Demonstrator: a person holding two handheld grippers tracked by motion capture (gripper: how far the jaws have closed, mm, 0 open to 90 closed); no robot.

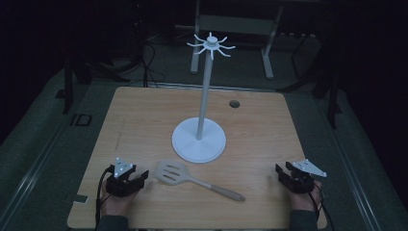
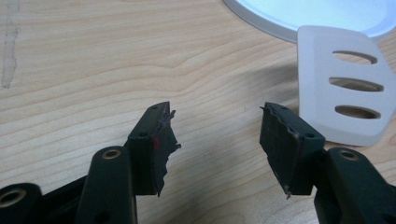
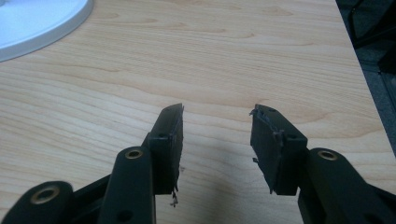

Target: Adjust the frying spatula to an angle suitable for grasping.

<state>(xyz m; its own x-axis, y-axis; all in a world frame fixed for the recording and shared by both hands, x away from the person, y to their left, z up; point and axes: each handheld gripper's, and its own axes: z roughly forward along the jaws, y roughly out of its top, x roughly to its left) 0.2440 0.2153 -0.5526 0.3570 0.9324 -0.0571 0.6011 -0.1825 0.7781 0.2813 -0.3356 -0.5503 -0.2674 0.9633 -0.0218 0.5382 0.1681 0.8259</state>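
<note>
A white slotted spatula (image 1: 179,174) with a wooden handle lies on the table near the front, its head pointing left. In the left gripper view its head (image 2: 341,84) lies just right of the jaws. My left gripper (image 1: 139,177) rests at the front left, open and empty, a short way left of the spatula head; bare wood shows between its jaws (image 2: 217,112). My right gripper (image 1: 281,173) rests at the front right, also open with nothing between its jaws (image 3: 217,112). A white hook stand (image 1: 199,139) with a tall pole and a ring of hooks on top (image 1: 210,44) stands mid-table.
The wooden table (image 1: 144,115) has a small round hole (image 1: 234,103) at the back right. The stand's base edge (image 3: 37,23) lies far left of the right jaws. The table's right edge (image 3: 359,60) is near the right gripper. Dark floor and metal frames lie beyond.
</note>
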